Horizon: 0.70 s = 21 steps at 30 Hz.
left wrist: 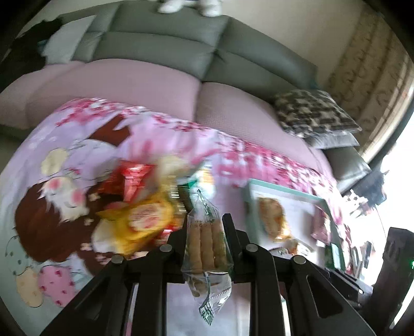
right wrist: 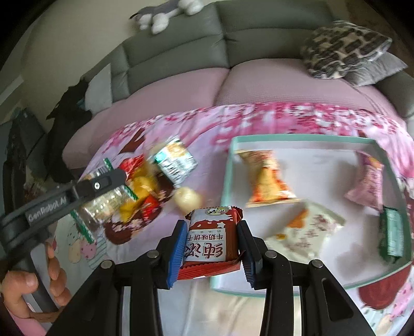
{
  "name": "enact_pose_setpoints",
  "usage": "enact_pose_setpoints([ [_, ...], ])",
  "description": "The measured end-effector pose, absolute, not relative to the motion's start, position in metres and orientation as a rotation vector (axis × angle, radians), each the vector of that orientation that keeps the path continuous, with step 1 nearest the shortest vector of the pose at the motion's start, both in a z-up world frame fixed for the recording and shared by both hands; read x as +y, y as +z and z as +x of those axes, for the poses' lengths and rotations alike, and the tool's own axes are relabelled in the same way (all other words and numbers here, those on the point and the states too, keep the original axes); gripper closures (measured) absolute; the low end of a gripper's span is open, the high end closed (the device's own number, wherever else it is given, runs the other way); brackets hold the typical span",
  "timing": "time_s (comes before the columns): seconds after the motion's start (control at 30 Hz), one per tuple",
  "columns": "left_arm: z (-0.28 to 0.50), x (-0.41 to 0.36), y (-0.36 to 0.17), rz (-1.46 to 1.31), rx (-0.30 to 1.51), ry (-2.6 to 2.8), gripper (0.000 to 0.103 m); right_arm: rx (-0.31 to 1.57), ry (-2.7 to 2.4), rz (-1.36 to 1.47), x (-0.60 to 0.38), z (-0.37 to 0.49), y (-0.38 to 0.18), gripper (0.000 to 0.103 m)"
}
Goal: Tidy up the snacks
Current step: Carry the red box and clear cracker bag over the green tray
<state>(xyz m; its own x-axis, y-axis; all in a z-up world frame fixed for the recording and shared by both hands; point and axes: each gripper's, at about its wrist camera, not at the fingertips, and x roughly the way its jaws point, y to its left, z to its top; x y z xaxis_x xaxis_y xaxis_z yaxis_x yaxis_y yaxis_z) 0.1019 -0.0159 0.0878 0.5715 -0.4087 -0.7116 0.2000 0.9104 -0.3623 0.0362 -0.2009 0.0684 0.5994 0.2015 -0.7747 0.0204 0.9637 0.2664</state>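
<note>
Meanwhile, both grippers held snacks over the pink cartoon blanket spread in front of the sofa. L gripper had its jaws clamped on a clear biscuit pack, held lengthwise w/ its green-edged ends sticking out front & back. In the right view the same gripper showed at far left, pack in its fingers, the person's hand on the handle. R gripper had its blue-padded jaws closed on a red cookie pack, just beside the tray's near-left corner. Teal-rimmed tray lay on the blanket, to the right, w/ several snacks in it: orange pack, white pack, pink pack, green pack. Loose pile of red, yellow & green-white packs sat on the blanket left of the tray, blurred. A patterned cushion lay on the sofa, a plush toy on its backrest.
</note>
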Motion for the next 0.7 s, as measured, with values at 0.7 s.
enact_pose_setpoints([
  [0.7, 0.083, -0.158, 0.066, -0.009, 0.98, -0.625, 0.081, 0.906, -0.224, 0.381, -0.351, 0.001, 0.059, 0.061],
])
